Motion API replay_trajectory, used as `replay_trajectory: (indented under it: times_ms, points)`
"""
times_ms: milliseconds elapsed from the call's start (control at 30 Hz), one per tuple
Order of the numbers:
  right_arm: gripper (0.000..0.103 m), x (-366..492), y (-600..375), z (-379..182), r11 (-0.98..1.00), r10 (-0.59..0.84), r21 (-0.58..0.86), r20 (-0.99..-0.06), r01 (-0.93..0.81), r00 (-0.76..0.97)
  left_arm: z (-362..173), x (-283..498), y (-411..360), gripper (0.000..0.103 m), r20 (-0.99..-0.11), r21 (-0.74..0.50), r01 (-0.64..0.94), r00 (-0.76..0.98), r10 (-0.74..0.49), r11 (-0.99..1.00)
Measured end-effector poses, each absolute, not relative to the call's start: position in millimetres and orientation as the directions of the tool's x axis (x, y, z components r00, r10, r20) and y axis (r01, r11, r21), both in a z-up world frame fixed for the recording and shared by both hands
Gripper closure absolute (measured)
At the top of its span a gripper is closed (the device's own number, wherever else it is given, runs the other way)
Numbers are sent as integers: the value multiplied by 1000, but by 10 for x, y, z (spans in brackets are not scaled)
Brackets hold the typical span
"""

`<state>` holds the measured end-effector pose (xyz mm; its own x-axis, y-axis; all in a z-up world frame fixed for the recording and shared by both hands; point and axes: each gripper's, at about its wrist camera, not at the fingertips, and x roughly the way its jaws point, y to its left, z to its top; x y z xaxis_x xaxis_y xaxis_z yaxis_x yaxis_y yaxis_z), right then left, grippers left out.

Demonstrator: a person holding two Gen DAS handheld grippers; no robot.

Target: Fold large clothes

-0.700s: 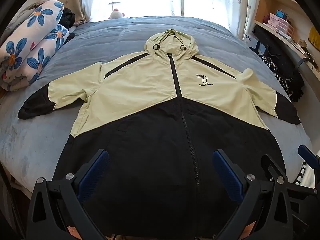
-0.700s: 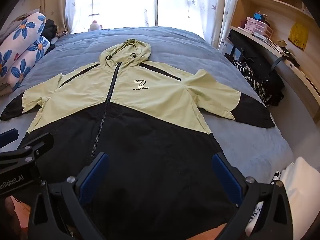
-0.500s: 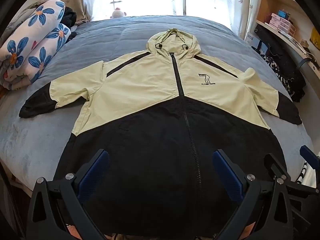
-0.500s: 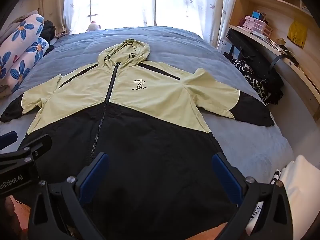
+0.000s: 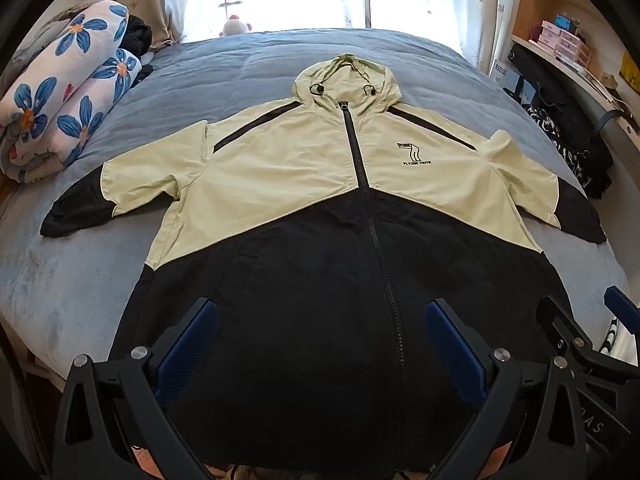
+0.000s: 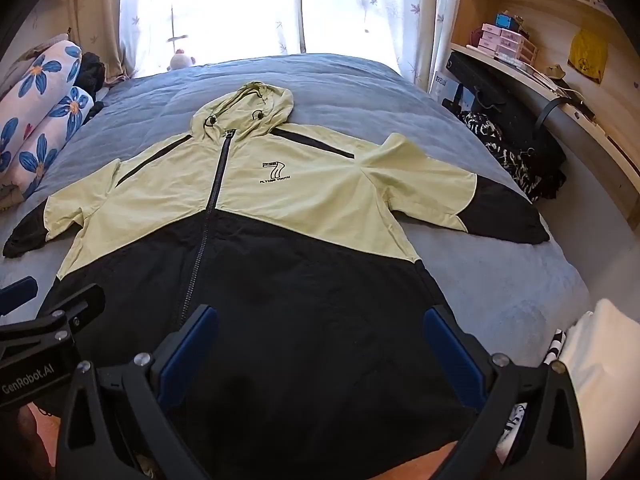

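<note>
the jacket (image 5: 320,280) hem is hidden behind both grippers' frames.

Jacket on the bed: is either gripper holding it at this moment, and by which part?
Nothing is held. The left gripper and right gripper are both open above the black hem area of the jacket, which lies flat.

A hooded jacket (image 5: 320,216) is lying spread across a bed (image 5: 248,64) covered in blue-grey bedding.

The pale green and black jacket is lying face up, zipped, its hood (image 5: 347,80) pointing toward the window end and both sleeves stretching outward. A rolled floral quilt (image 5: 64,100) is resting along the bed's left edge, with dark clothing (image 5: 138,36) sitting beside it.
</note>
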<state>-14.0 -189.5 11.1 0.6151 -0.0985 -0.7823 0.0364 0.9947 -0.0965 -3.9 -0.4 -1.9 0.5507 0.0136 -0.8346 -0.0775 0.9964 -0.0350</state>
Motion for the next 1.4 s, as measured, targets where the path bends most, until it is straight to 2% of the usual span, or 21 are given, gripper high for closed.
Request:
replay_trajectory:
  times_ms: [1400]
  points:
    - [0,-196,-1970,167,999,-20,6,-772,39,635,120,-175,-56,1,-787,-31,-41,617,1,999]
